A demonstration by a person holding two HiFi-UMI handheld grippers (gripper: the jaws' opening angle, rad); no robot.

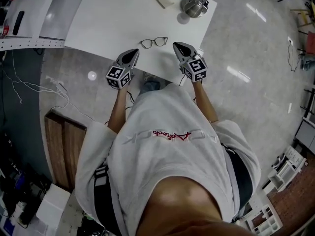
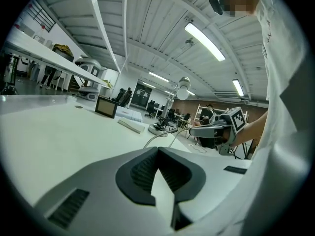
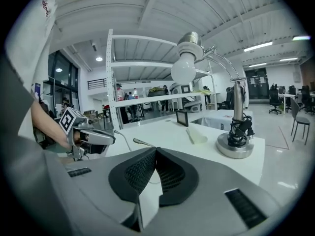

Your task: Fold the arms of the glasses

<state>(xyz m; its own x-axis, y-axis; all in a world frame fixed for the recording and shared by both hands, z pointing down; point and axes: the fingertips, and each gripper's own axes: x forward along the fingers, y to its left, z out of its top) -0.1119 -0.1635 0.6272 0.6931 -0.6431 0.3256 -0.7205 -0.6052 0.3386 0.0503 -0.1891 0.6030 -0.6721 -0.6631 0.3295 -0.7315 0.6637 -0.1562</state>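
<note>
Head view: glasses (image 1: pixel 153 43) lie on the white table (image 1: pixel 113 18) close to its near edge, lenses facing the far side; they sit between the two tongs, apart from both.

Left tongs (image 1: pixel 132 55) rest at the table edge just left of the frame, tip aimed toward it; right tongs (image 1: pixel 180 47) mirror them just right of the frame.

Left gripper view: jaws of the left tongs (image 2: pixel 157 149) together at the tips, nothing between; thin glasses arms (image 2: pixel 160 138) rise just beyond the tip, sticking out unfolded.

Right gripper view: jaws of the right tongs (image 3: pixel 156 149) likewise together, empty; one glasses arm (image 3: pixel 143 142) shows just past the tip.

Desk lamp (image 1: pixel 196 5) stands at the far right corner of the table, well apart from the glasses.
</note>
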